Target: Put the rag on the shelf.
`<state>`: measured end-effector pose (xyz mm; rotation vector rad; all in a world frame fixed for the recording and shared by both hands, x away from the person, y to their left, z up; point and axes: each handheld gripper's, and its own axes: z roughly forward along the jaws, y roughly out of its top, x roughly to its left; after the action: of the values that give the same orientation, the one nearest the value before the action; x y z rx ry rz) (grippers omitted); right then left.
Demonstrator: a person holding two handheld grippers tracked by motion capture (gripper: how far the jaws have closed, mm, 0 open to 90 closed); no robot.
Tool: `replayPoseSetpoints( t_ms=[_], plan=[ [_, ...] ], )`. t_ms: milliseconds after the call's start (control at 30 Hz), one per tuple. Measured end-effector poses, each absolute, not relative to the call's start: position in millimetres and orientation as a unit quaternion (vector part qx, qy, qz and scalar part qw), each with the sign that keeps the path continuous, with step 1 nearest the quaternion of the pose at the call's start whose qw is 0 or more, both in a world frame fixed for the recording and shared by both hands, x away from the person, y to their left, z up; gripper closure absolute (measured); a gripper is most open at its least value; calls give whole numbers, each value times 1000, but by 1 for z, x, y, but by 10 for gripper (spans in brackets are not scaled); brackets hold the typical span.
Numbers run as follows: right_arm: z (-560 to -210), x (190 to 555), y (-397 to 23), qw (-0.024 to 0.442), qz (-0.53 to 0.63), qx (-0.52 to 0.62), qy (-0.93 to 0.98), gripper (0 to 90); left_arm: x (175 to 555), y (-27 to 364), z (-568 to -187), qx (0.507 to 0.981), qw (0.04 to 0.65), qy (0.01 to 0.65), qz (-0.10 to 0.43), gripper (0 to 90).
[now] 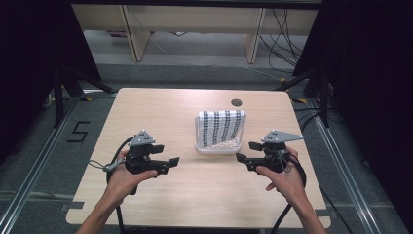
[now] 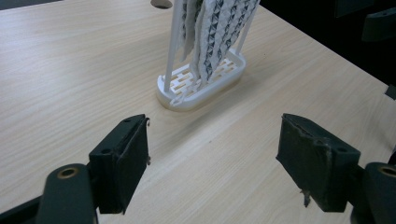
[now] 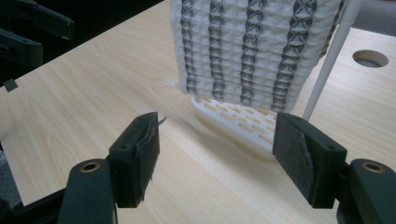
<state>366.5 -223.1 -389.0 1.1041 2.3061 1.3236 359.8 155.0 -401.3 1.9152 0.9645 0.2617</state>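
A white rack (image 1: 217, 148) stands mid-table with a white cloth with dark stripes (image 1: 221, 127) draped over its top bar. My left gripper (image 1: 166, 155) is held left of the rack, open, nothing between its jaws. My right gripper (image 1: 248, 151) is held right of the rack, open and empty too. In the left gripper view the rack (image 2: 187, 98) and hanging cloth (image 2: 212, 37) are ahead beyond my gripper (image 2: 212, 161). The right gripper view has the cloth (image 3: 243, 51) close ahead over the slotted rack base (image 3: 236, 123), past my gripper (image 3: 215, 158).
The wooden table (image 1: 146, 112) has a round cable hole (image 1: 236, 102) behind the rack. Black curtains and tripod legs flank the table. Desk legs and cables sit on the floor beyond the far edge.
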Motion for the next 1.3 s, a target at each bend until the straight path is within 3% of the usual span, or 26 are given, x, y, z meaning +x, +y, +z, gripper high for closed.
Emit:
replayPoseSetpoints(
  t_ms=[767, 1033, 1300],
  plan=[
    [-424, 349, -221, 111, 463, 376, 795, 308, 339, 159, -433, 797, 449, 391, 103, 238],
    [-432, 342, -220, 102, 470, 380, 790, 181, 334, 160, -440, 809, 439, 377, 101, 237],
    [-437, 334, -220, 102, 469, 374, 794, 166, 327, 159, -448, 804, 445, 379, 105, 217]
  ],
)
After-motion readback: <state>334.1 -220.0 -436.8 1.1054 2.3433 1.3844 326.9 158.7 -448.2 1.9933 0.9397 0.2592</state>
